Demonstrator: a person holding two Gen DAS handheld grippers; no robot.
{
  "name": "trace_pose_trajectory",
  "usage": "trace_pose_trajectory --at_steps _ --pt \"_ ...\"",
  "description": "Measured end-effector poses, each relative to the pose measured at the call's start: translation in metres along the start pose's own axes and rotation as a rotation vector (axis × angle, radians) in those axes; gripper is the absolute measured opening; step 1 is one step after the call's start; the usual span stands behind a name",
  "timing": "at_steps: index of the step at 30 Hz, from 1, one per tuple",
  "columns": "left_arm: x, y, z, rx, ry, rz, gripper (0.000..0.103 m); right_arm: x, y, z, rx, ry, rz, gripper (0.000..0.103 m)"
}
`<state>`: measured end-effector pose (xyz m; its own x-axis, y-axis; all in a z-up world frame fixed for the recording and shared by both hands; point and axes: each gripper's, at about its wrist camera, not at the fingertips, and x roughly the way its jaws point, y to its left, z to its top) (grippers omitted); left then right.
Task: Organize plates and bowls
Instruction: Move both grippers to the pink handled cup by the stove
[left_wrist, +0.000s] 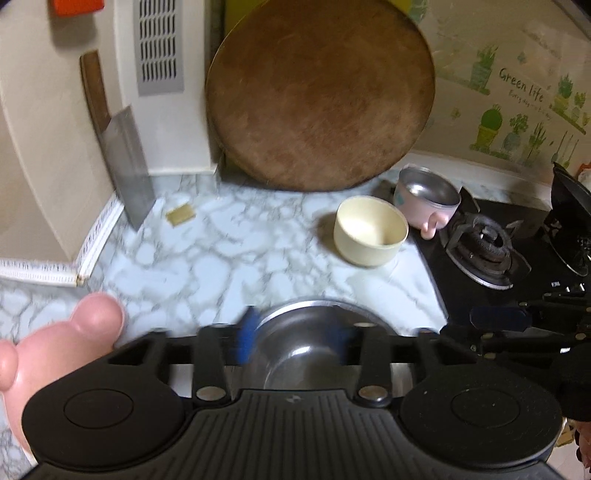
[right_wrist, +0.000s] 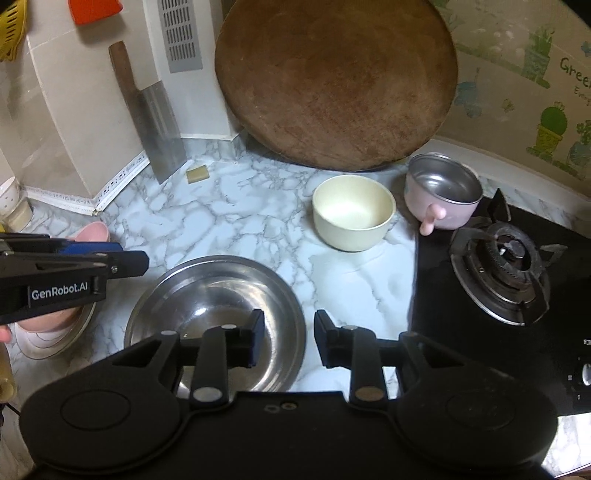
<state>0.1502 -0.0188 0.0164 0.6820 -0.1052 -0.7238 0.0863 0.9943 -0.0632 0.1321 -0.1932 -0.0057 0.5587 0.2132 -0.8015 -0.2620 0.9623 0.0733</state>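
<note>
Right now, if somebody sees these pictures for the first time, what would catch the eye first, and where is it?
Probably the big round wooden cutting board, leaning against the back wall. Next, the steel bowl on the marble counter, just in front of the open right tongs, with a cream bowl and a pink steel-lined bowl behind it near the gas burner. A cleaver leans at the back left.

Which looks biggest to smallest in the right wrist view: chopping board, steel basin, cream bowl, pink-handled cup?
1. Round chopping board
2. Steel basin, though it sits nearest the camera
3. Cream bowl and pink-handled cup look alike; not ranked.
</note>
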Motion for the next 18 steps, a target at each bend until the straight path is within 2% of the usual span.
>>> trace_pose_trajectory --at_steps 1,4,8,9,11,18 --pt "-0.001 -0.003 0.003 0.002 -0.019 0.004 0.069 -0.001 -0.003 0.001 0.001 -0.003 -0.002 0.037" --pt "-0.002 -0.015 0.014 0.028 -0.050 0.005 0.069 -0.004 -0.011 0.006 -0.002 -0.028 -0.012 0.060" --pt "0.007 -0.029 0.031 0.037 -0.054 -0.014 0.070 -0.003 -0.025 0.015 -0.009 -0.037 -0.015 0.065" --pt "0.010 -0.033 0.036 0.040 -0.056 -0.017 0.071 -0.002 -0.030 0.018 -0.005 -0.040 -0.020 0.069" --pt "0.018 -0.040 0.045 0.042 -0.061 -0.031 0.076 -0.001 -0.042 0.024 0.000 -0.051 -0.032 0.085" --pt "0.056 -0.064 0.083 0.039 -0.056 -0.071 0.077 0.007 -0.088 0.048 0.028 -0.070 -0.075 0.096"
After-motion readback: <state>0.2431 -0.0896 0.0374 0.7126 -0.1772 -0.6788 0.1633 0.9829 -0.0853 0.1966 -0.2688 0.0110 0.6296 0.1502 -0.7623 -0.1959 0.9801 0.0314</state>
